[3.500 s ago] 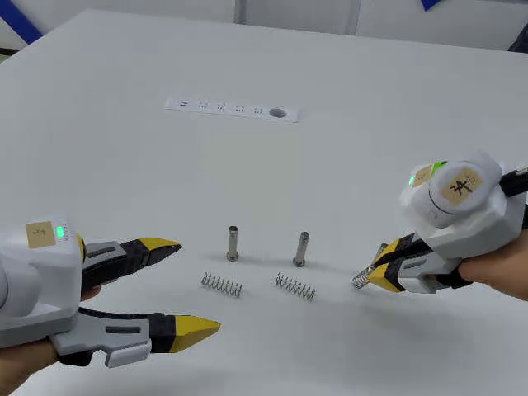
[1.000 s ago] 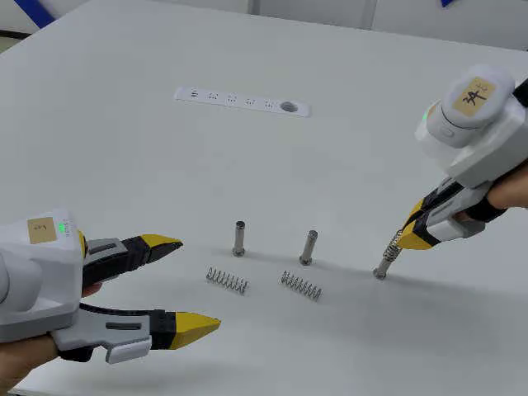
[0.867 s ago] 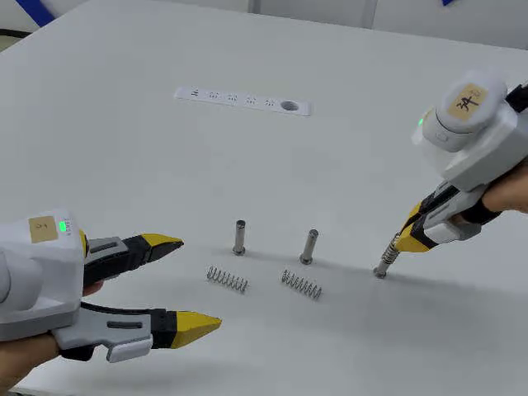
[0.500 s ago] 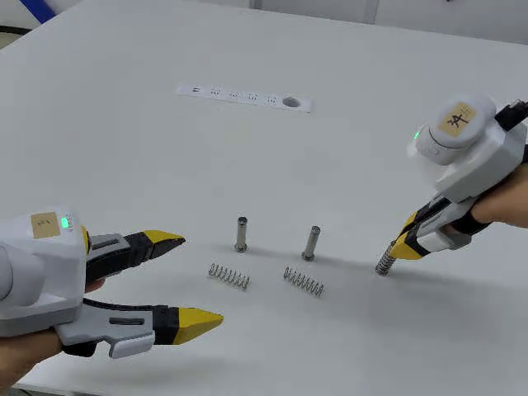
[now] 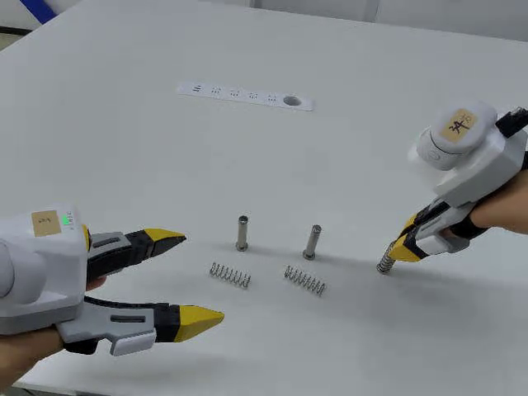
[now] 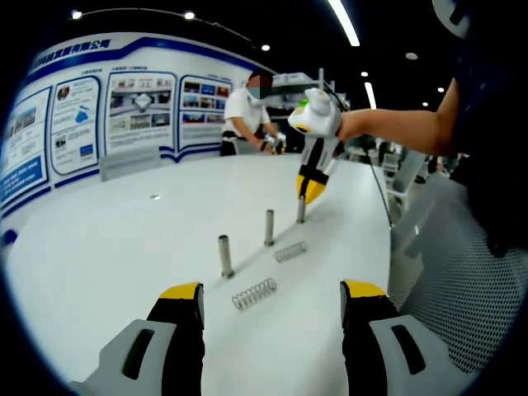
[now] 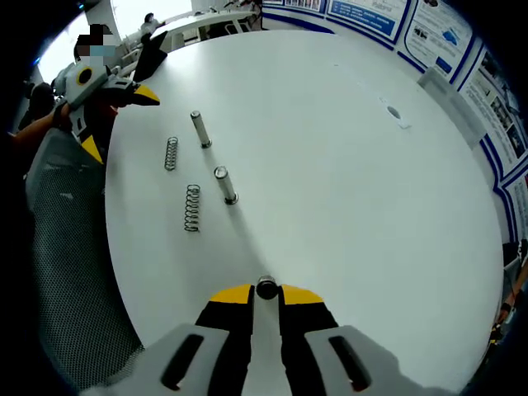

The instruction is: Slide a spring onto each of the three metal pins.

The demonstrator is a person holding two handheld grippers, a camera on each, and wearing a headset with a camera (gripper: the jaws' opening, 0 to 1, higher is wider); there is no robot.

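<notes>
Working at a white table [image 5: 124, 148]. Right tongs [image 5: 396, 250] sat at 3 o'clock of the layout, jaws narrow and pinched on the top of the third pin [image 7: 266, 288]. In the right gripper view the pin's round head showed between the two yellow tips. Fitted spring [image 5: 384, 263] wrapped this pin's shaft below the tips. The pin's foot was on the table and the shaft leaned a little toward 1 o'clock.

Left tongs [image 5: 202, 277] hung at 8 o'clock, jaws wide with nothing between them, well apart from the parts.

Middle pin [image 5: 312, 242] and left pin [image 5: 242, 233] stood upright and bare, in a row with the third pin, none touching. Right loose spring [image 5: 304, 280] lay flat at 6 o'clock of the middle pin, just beside it but apart. Left loose spring [image 5: 229, 275] lay the same way at 6 o'clock of the left pin.

Power strip [image 5: 245, 96] lay flat at 12 o'clock, well apart from the pins.

In the left gripper view the wide yellow tips framed both loose springs and all three pins, with the right tongs at the farthest pin. A person in a white shirt [image 6: 245, 111] stood beyond the table, by wall posters [image 6: 140, 107].
</notes>
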